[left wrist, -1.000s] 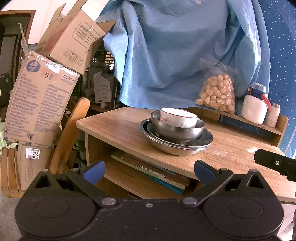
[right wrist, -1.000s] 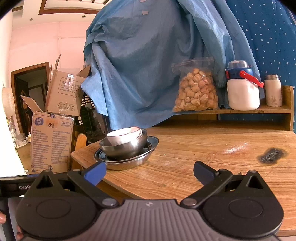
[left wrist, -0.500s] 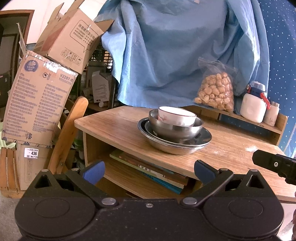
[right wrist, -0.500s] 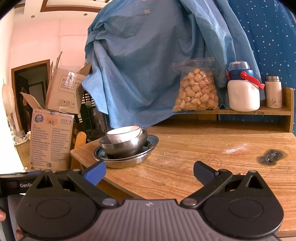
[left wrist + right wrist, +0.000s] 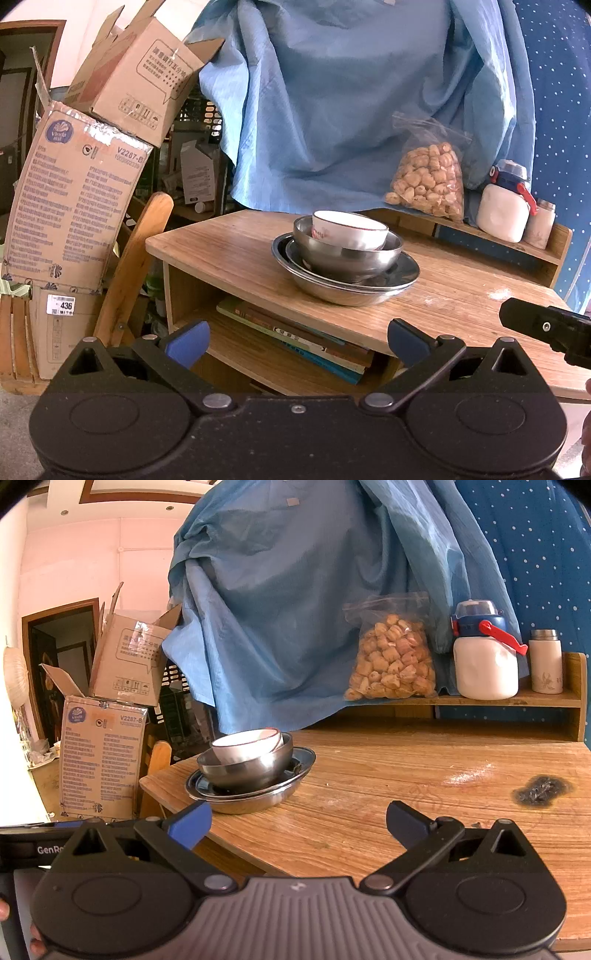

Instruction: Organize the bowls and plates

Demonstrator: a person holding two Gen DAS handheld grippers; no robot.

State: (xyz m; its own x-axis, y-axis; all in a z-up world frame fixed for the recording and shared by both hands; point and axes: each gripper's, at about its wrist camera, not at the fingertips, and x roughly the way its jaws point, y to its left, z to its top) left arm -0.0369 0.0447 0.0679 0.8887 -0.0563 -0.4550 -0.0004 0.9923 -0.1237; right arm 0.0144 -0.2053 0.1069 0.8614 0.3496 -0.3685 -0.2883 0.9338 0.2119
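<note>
Both claws gape wide, empty: left gripper (image 5: 297, 338), right gripper (image 5: 298, 818). On the grainy wooden table (image 5: 406, 775), white ceramic bowl (image 5: 349, 230) nests in shiny steel bowl (image 5: 351, 258), atop round metal plates (image 5: 347, 286).

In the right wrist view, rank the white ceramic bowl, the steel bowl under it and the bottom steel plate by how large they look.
1. Bottom steel plate, widest.
2. Steel bowl.
3. White ceramic bowl, smallest.
They are nested together, so nearness to the camera hardly affects the order.

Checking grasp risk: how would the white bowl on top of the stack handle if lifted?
The white bowl looks ceramic, so probably rigid but chippable. It sits tilted inside the steel bowl, so it may slide or clink. Its glossy rim could be slippery.
</note>
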